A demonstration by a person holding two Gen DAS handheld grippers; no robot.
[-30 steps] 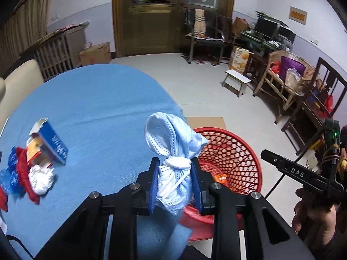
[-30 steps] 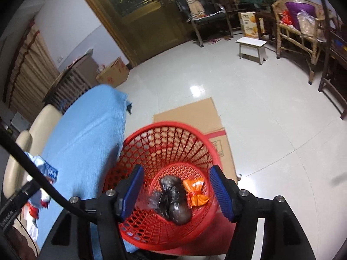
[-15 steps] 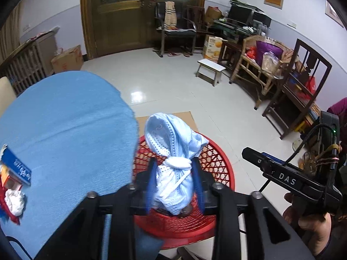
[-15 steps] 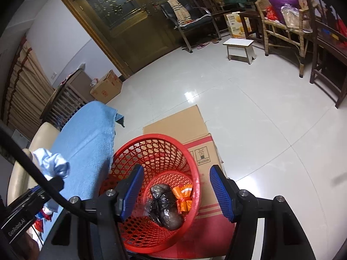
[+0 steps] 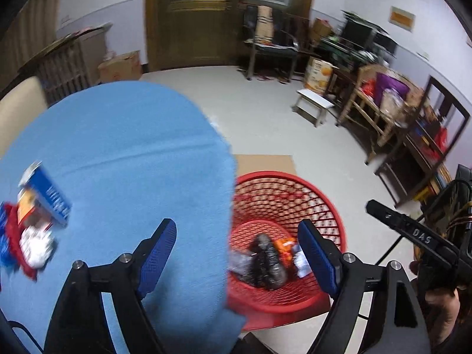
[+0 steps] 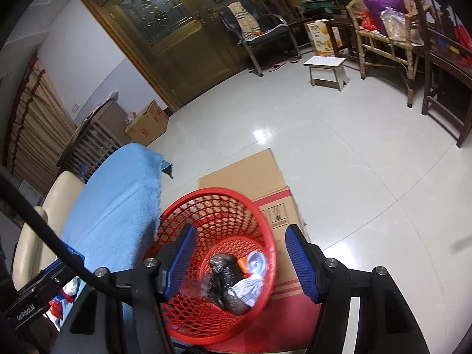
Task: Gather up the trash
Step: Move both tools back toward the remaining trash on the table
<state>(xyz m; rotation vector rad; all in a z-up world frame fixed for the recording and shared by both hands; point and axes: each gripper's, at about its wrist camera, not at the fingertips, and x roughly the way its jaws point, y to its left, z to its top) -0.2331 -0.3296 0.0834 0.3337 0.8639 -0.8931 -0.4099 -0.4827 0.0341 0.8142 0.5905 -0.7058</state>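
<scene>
Here we see the left gripper (image 5: 237, 252), its jaws just opened wide and empty; the blue face mask (image 6: 250, 280) lies in the red basket (image 6: 259, 221). The right gripper (image 6: 237, 261) stands spread, empty.

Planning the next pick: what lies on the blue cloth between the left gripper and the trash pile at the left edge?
Nothing: in the left wrist view, only bare blue cloth lies between the open left gripper and the trash pile.

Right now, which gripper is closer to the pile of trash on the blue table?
Left. The left gripper hangs at the table's edge beside the pile of trash; the right gripper hangs over the red basket.
</scene>
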